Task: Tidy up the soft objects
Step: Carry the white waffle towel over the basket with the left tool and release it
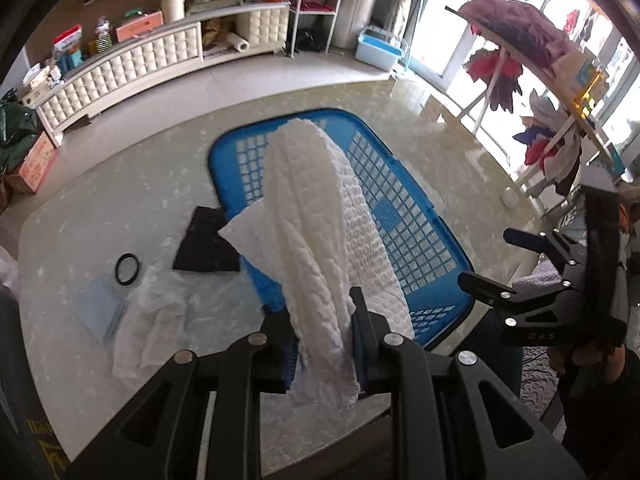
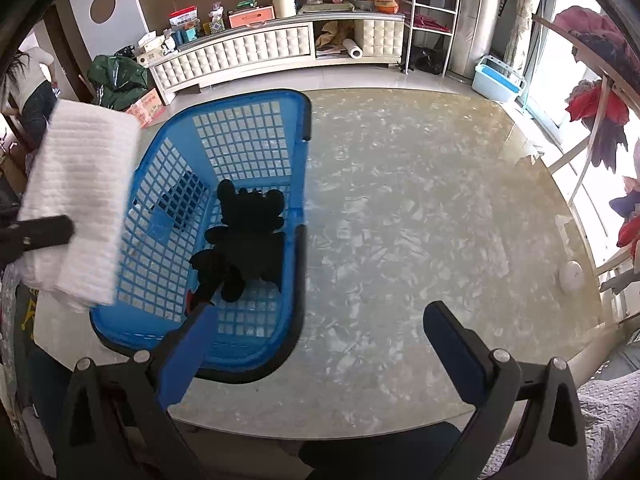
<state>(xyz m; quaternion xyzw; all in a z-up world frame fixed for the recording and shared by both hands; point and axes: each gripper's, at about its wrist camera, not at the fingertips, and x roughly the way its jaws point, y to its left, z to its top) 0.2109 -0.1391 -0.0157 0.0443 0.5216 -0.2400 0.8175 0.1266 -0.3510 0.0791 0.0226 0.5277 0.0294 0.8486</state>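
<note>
My left gripper (image 1: pixel 320 320) is shut on a white textured cloth (image 1: pixel 320 216) and holds it up over the near left part of the blue lattice basket (image 1: pixel 404 208). The cloth (image 2: pixel 80 204) also shows at the left of the right wrist view, above the basket's (image 2: pixel 248 136) left rim. A black plush toy (image 2: pixel 248 236) lies inside the basket. My right gripper (image 2: pixel 320 320) is open and empty, over the table just right of the basket's near corner; it also shows in the left wrist view (image 1: pixel 492 264).
On the marble table (image 2: pixel 420 220) left of the basket lie a black cloth (image 1: pixel 204 240), a black ring (image 1: pixel 128 268), a pale blue sheet (image 1: pixel 100 312) and crumpled white fabric (image 1: pixel 148 328). A small white disc (image 2: pixel 572 276) sits near the right edge. A rack with clothes (image 1: pixel 532 80) stands at right.
</note>
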